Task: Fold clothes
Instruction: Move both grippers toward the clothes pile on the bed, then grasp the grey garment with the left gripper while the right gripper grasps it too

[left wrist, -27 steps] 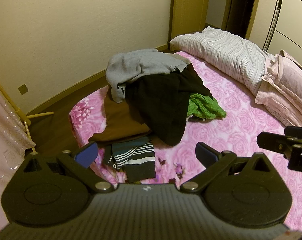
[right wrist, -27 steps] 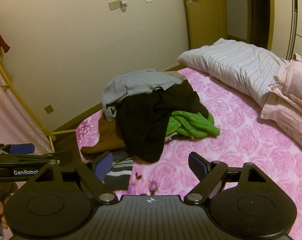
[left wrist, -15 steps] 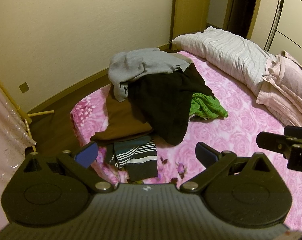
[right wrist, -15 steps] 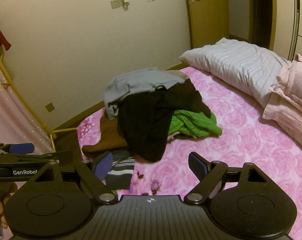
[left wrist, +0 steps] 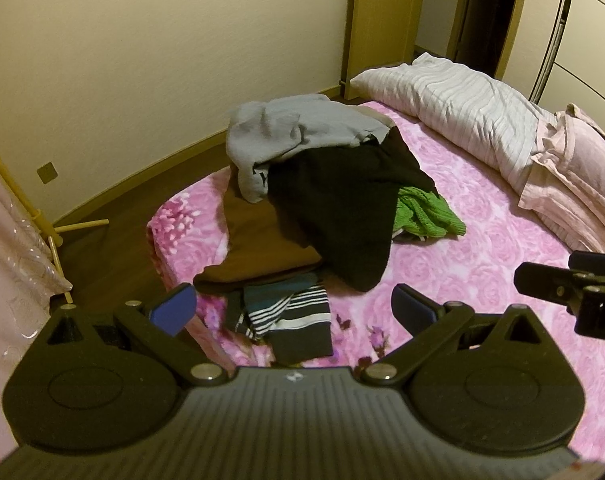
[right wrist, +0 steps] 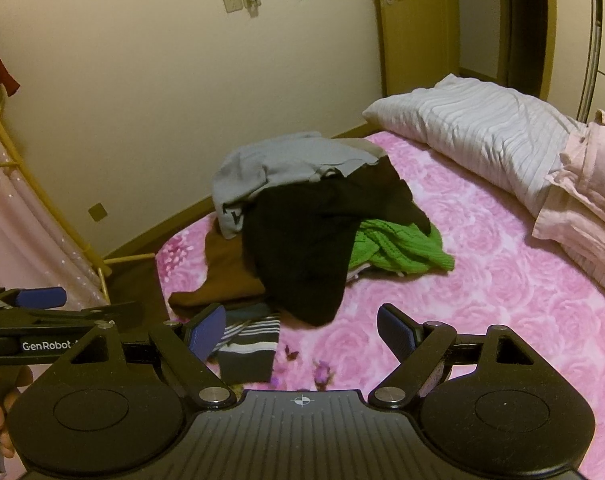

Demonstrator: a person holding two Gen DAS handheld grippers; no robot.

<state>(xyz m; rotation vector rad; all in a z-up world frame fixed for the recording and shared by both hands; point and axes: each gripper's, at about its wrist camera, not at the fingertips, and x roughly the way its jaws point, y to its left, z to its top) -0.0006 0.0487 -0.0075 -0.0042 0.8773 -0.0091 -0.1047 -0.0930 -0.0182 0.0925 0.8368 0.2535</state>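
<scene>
A heap of clothes lies on the pink rose-patterned bed [left wrist: 462,264]. On top is a grey garment [left wrist: 298,132] [right wrist: 282,164], with a black one [left wrist: 342,200] [right wrist: 306,240] draped below it. A green knit [left wrist: 422,212] [right wrist: 394,244] sticks out at the right, a brown piece [left wrist: 258,240] at the left, and a striped one [left wrist: 298,312] [right wrist: 250,340] nearest me. My left gripper [left wrist: 292,308] is open above the striped piece, holding nothing. My right gripper [right wrist: 302,330] is open too, short of the heap.
A striped grey pillow [left wrist: 462,100] and a folded pink quilt [left wrist: 574,176] lie at the bed's far right. A yellow rack [right wrist: 54,208] with a pink cover stands at the left on the wood floor. A door [right wrist: 414,20] is behind.
Both grippers have drifted slightly, so the clothes heap sits a little further right in each view. Neither gripper has changed its opening.
</scene>
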